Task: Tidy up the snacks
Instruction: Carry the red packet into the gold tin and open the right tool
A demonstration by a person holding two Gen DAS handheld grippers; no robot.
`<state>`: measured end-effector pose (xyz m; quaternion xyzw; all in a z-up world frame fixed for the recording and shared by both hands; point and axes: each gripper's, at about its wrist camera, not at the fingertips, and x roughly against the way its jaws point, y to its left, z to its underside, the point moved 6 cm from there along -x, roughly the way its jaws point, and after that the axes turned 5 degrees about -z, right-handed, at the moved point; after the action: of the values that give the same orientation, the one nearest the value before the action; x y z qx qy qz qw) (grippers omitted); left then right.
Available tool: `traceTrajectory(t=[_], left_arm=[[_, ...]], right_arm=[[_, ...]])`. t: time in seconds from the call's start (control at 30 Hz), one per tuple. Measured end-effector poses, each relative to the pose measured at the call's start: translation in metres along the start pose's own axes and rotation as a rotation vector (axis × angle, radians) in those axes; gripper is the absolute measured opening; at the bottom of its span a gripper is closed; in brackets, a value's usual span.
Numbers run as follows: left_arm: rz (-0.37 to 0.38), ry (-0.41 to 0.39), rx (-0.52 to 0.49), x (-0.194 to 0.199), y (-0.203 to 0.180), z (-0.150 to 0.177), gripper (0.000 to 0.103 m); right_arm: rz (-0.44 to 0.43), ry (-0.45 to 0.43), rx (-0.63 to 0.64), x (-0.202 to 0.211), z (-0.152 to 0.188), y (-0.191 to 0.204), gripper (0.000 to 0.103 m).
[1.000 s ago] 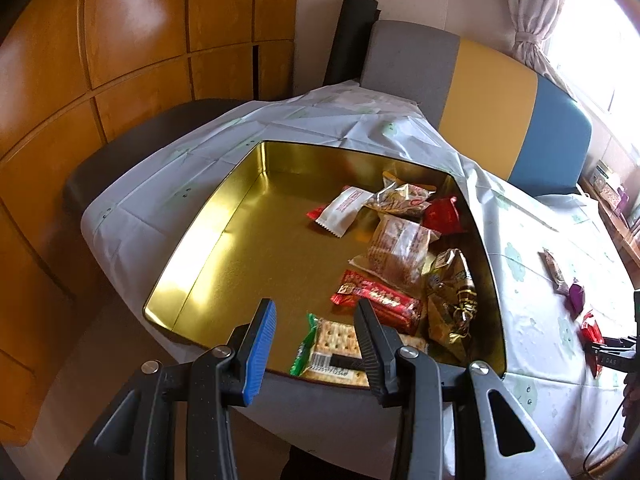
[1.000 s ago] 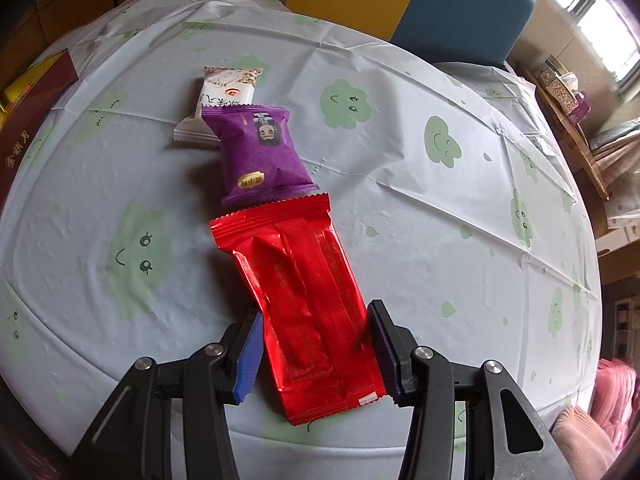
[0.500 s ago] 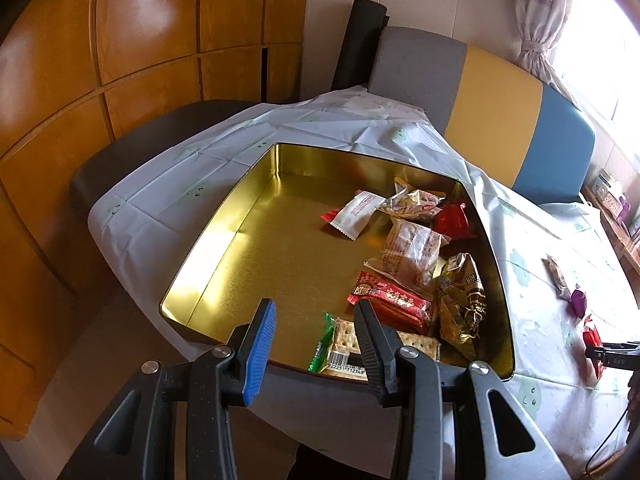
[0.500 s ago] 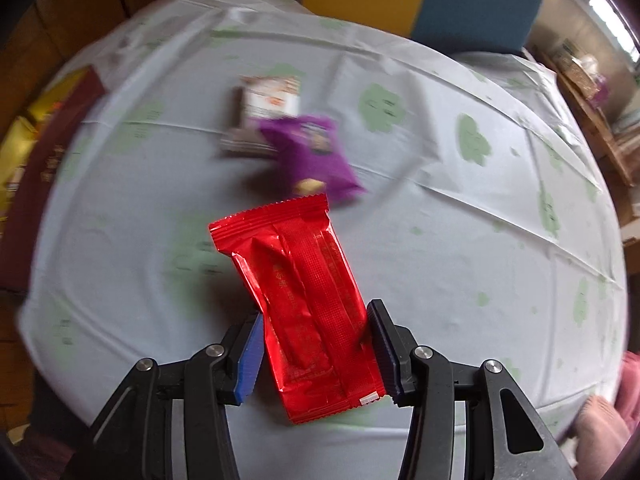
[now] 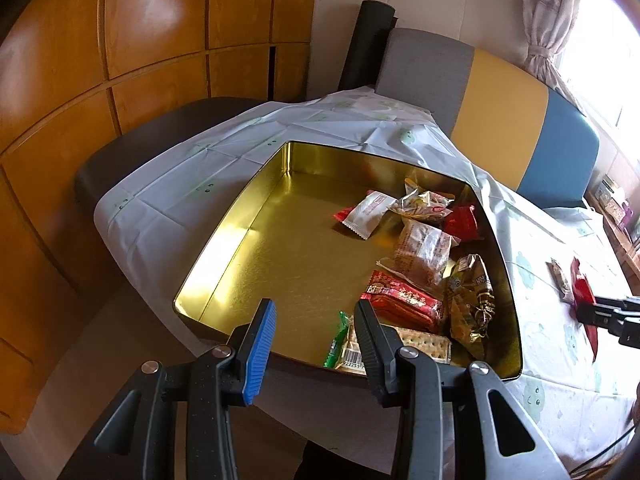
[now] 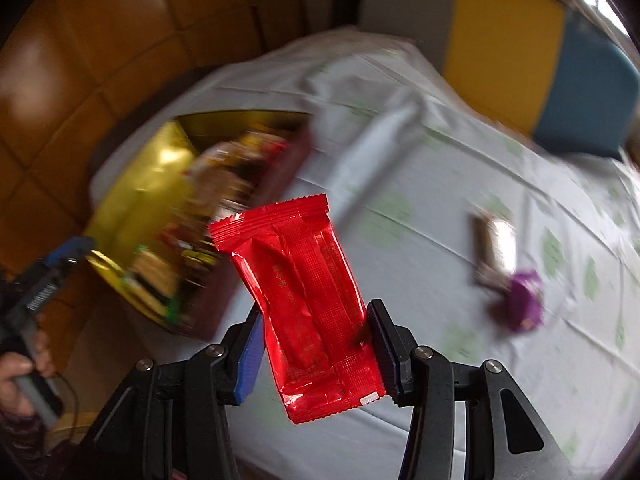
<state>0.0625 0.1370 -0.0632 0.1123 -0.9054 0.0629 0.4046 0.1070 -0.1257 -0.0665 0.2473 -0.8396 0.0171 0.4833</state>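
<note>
My right gripper is shut on a red snack packet and holds it in the air above the tablecloth, right of the gold tin. In the left wrist view the gold tin lies open on the table with several snack packets heaped along its right side. My left gripper is open and empty, just in front of the tin's near edge. The right gripper with the red packet shows at the far right of that view.
A brown-and-white packet and a purple packet lie on the white tablecloth. A grey, yellow and blue bench back stands behind the table. Wooden wall panels are on the left.
My right gripper has lifted the red packet off the table and swung left toward the tin. The left gripper has drawn back a little from the tin.
</note>
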Motion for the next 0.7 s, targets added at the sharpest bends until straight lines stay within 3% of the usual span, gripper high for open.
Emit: traceTrajectory(t=[0.17, 0.7], left_arm=[[-0.008, -0.001, 0.012, 0.0, 0.005, 0.001, 0.041], [-0.026, 0.004, 0.047, -0.004, 0.016, 0.0, 0.041]], right_arm=[[-0.053, -0.021, 0.04, -0.005, -0.011, 0.037, 0.049], [-0.202, -0.017, 0.059, -0.027, -0.029, 0.093, 0.05]])
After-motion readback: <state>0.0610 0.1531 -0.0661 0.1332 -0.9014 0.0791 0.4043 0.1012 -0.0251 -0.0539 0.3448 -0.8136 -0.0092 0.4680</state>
